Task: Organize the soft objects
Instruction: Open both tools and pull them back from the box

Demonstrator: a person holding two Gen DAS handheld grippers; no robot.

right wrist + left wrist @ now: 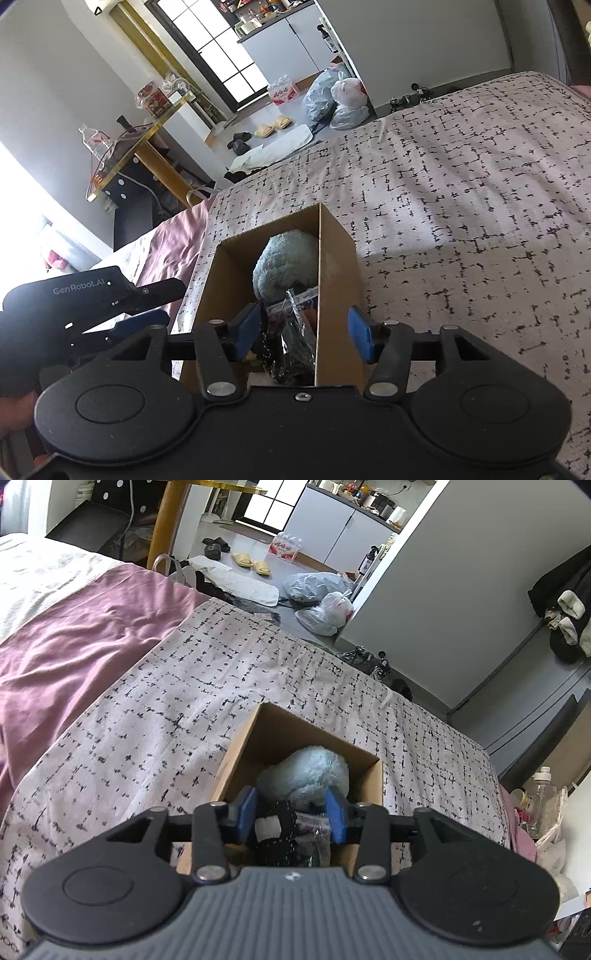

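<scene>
I see open brown cardboard box [369, 775] on black-flecked white bedspread [184, 686]. Fluffy pale-blue plush toy [306, 771] lies inside. My left gripper [293, 812] and right gripper [303, 328]: jaws apart, gripping nothing.

Pale-blue plush toy [303, 771] (brown box [273, 731]).

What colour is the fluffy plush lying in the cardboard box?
Pale blue-grey. The plush shows best in the left wrist view, at the far end of the box.
</scene>
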